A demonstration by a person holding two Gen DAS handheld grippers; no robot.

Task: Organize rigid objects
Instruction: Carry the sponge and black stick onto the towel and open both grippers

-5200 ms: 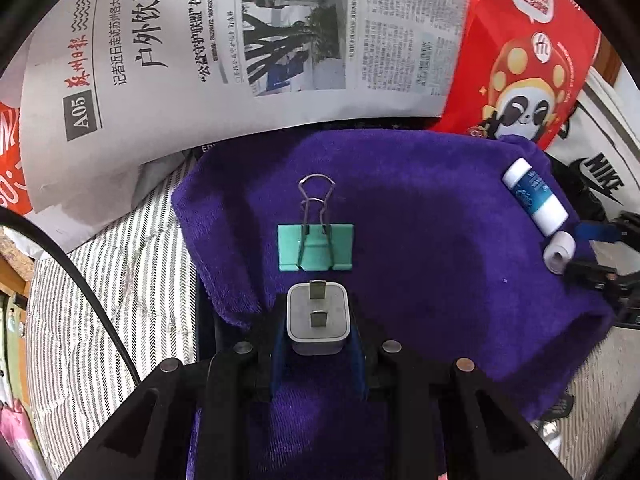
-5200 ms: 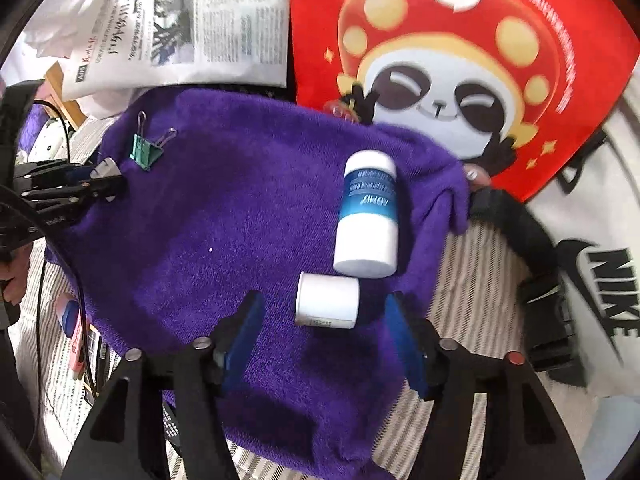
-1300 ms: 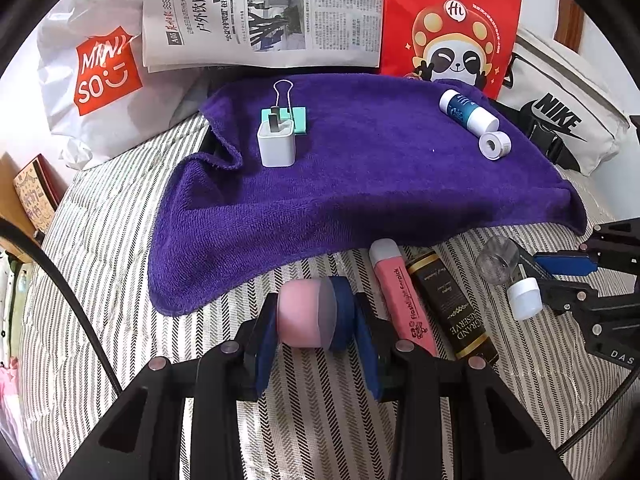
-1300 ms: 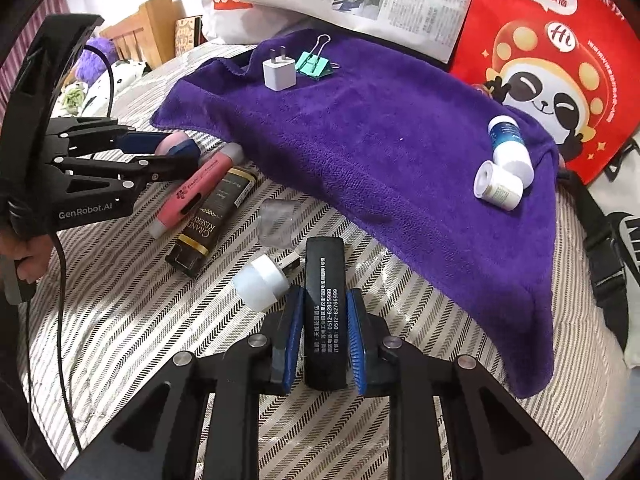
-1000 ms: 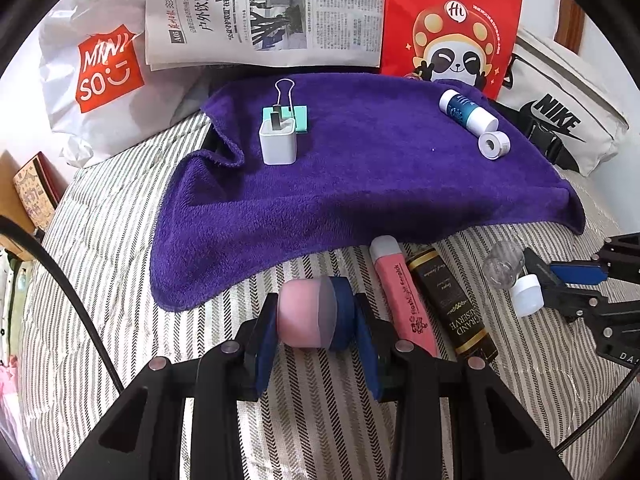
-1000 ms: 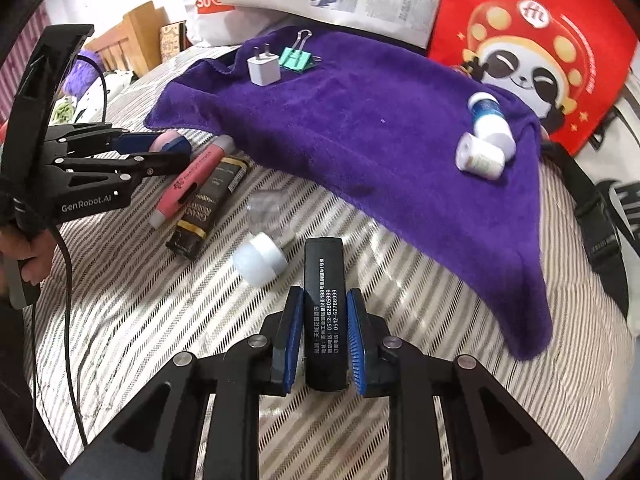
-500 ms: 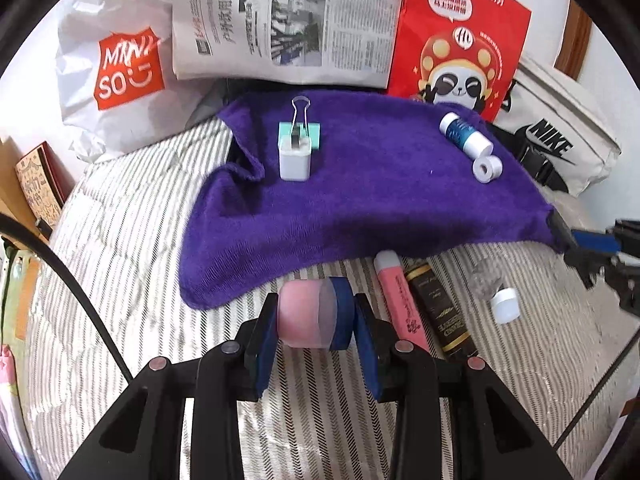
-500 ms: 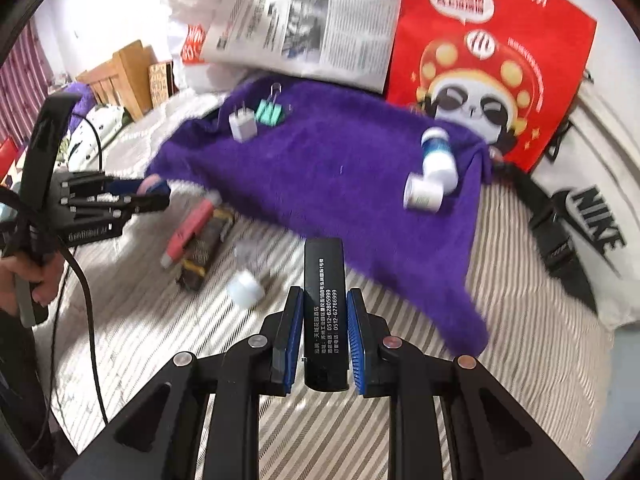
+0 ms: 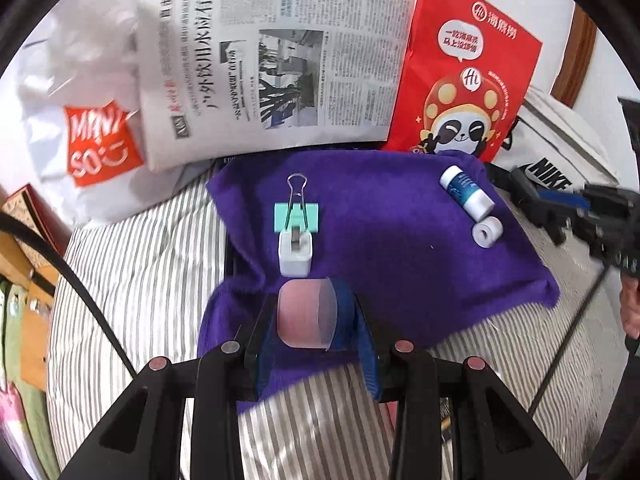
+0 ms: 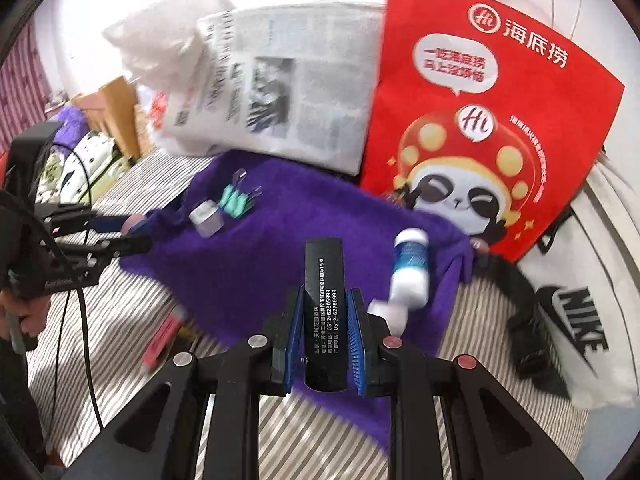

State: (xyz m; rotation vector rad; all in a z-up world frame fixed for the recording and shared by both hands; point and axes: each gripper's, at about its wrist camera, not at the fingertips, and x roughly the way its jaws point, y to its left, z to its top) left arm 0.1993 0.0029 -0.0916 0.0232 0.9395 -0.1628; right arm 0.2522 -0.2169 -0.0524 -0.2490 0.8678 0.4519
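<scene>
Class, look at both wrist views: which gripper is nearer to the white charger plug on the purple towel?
Left. The left gripper, holding a pink item, sits just in front of the charger plug. The right gripper, holding a black box, is across the towel, near the blue-labelled bottle.

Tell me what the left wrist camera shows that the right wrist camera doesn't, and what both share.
Only the left wrist view shows the Miniso logo legibly and the pink-capped item clamped close up in the left gripper.

Only the right wrist view shows the black box clamped in the right gripper and a pink tube on the striped bedding.

Both show the purple towel, charger, binder clip, blue-labelled bottle and red panda bag.
</scene>
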